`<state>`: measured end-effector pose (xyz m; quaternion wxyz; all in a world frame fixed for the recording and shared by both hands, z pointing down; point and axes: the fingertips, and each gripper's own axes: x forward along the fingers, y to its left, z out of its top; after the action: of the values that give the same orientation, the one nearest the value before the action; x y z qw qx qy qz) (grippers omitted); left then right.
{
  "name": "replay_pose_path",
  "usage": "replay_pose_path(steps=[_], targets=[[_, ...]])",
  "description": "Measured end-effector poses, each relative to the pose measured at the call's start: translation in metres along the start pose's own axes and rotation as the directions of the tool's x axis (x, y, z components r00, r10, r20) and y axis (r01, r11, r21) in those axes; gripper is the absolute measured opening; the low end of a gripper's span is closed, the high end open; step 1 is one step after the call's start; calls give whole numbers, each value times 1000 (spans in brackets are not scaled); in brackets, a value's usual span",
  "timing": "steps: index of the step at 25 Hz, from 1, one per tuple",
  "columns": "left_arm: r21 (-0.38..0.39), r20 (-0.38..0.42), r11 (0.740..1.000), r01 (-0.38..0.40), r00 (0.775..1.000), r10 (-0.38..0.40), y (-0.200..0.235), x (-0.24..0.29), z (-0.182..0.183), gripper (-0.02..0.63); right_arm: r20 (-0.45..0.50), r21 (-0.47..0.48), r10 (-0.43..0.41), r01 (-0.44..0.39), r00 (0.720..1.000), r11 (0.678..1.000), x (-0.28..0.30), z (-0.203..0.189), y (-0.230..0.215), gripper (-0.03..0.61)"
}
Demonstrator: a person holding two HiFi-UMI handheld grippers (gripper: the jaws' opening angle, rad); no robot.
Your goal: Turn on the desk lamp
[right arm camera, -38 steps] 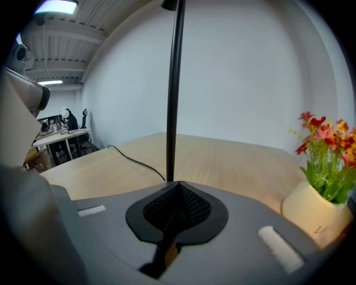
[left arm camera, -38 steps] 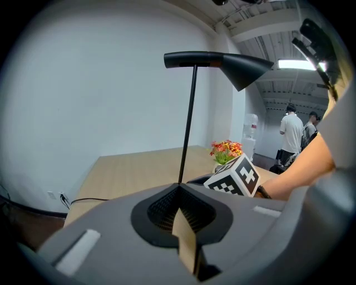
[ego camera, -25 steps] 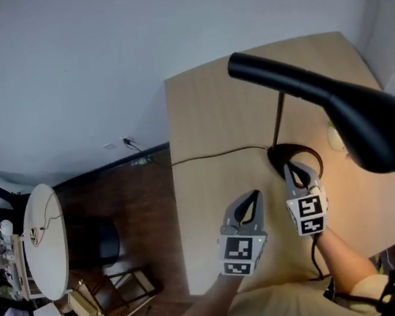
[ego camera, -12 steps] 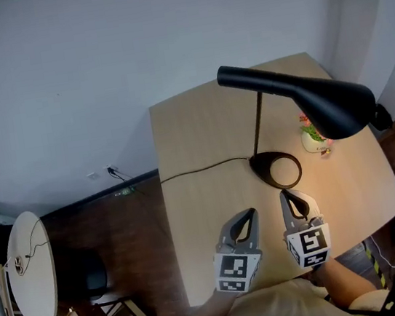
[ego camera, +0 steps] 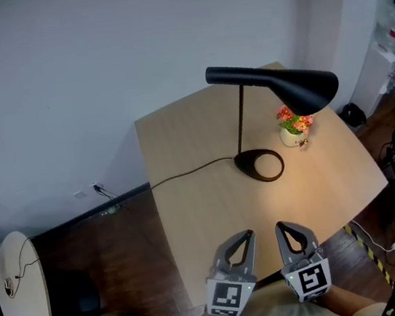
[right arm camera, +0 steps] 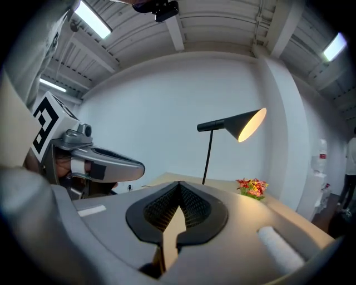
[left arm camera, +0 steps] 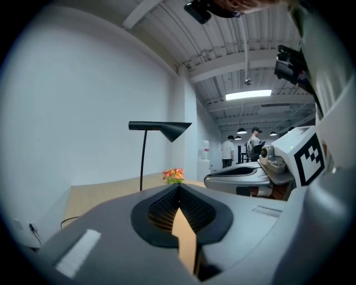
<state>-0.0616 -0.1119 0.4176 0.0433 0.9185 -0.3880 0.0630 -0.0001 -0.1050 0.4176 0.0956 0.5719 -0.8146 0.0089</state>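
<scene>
Your right gripper, closed and empty, has withdrawn from the lamp to the table's near edge beside the closed left gripper; lamp glowing, task likely complete.

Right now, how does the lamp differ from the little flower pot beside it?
The lamp is black and tall; the flower pot is pale, low, with red and orange blooms. The lamp glows and trails a cord; the flower pot has neither. Both stand upright on the desk.
</scene>
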Motion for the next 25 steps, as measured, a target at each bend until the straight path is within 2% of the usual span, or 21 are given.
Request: replay_pose_path(steps=[3, 8, 11, 17, 25], targets=[[43, 16, 997, 59, 998, -60, -18, -23, -1, -2, 3, -9, -22, 22, 1000, 1000, -27, 2, 20, 0], [3, 24, 994, 106, 994, -106, -38, -50, -9, -2, -20, 8, -101, 101, 995, 995, -59, -1, 24, 0], [31, 34, 990, 137, 990, -138, -54, -62, -10, -2, -17, 5, -118, 118, 993, 993, -74, 0, 28, -1], [106, 52, 981, 165, 984, -171, -77, -73, 1, -2, 4, 0, -124, 124, 992, 992, -98, 2, 31, -2], [104, 25, 974, 202, 978, -206, -137, -74, -7, -2, 10, 25, -164, 164, 986, 986, -158, -12, 9, -2]])
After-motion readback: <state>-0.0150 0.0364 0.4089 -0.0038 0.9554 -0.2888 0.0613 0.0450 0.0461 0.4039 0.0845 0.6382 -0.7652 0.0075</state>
